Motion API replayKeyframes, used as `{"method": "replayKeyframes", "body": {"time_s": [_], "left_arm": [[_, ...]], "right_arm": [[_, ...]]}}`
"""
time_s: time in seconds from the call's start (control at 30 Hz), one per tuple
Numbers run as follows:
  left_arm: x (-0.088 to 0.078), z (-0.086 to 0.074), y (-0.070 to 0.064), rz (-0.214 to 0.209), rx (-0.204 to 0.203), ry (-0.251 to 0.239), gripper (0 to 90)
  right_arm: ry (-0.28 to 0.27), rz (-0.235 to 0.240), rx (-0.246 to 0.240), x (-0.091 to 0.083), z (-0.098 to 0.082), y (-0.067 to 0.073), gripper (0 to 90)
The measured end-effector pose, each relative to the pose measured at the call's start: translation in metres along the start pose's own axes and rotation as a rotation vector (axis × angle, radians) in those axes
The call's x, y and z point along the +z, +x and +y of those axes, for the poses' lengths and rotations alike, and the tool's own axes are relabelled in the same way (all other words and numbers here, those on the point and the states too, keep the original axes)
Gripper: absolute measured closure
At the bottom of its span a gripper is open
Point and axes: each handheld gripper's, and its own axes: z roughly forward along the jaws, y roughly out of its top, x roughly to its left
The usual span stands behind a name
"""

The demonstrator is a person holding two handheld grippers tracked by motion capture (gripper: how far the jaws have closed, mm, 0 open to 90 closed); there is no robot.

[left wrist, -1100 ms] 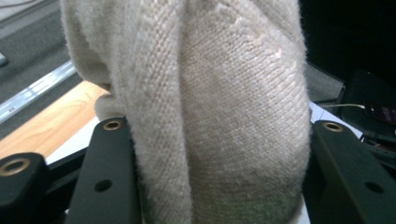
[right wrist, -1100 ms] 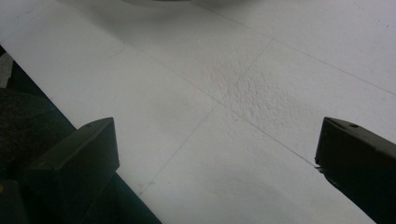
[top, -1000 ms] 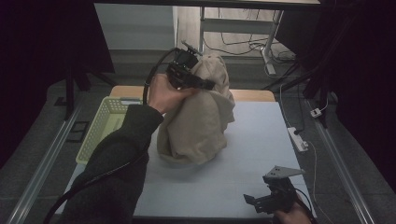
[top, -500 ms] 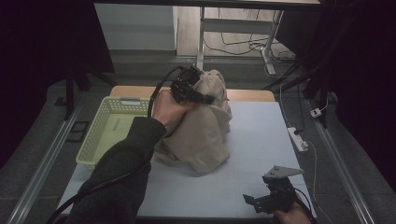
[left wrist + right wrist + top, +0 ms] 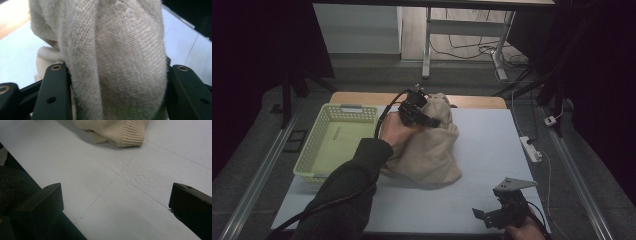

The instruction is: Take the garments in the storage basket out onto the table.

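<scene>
Sweater (image 5: 429, 147) is the piece to mind. Near you, your right gripper (image 5: 499, 212) hovers by the table's (image 5: 492, 145) near right corner, jaws wide apart on nothing; keep it clear. Mid-table, the left gripper (image 5: 422, 107) is clamped on a thick cream knit fold (image 5: 120, 62), bunched top raised, ribbed hem (image 5: 131, 135) trailing. Lift higher before swinging toward the basket (image 5: 319, 145) at the left edge.

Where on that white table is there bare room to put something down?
Bare patches: the right side, between the cream sweater and the table's right edge, and the front strip between the sweater and the right claw. The yellow basket also has a bare floor. The middle left is crowded: the left claw grips the sweater beside the basket.
</scene>
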Motion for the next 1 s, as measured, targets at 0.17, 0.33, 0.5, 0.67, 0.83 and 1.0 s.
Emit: {"method": "replayKeyframes", "body": {"time_s": [0.17,0.33,0.5,0.67,0.83,1.0], "left_arm": [[0.018,-0.012,0.002,0.022,0.025,0.039,42.6],[0.036,-0.026,0.010,-0.002,-0.013,0.069,41.0],[0.047,-0.036,0.019,-0.040,-0.059,0.061,39.2],[0.058,-0.044,0.022,-0.046,-0.062,0.052,37.5],[0.069,-0.045,0.017,-0.011,-0.047,0.078,35.3],[0.075,-0.044,0.014,0.008,-0.041,0.088,30.3]], "right_arm": [[0.000,0.000,0.001,0.000,0.000,0.000,0.0],[0.005,0.000,-0.002,0.000,0.000,0.000,0.0],[0.007,-0.002,-0.003,0.000,0.000,0.001,0.0],[0.008,-0.002,-0.006,0.001,0.000,0.001,0.0],[0.013,-0.003,-0.011,0.001,0.000,0.001,0.0],[0.016,-0.003,-0.013,0.001,0.000,0.002,0.0]]}}
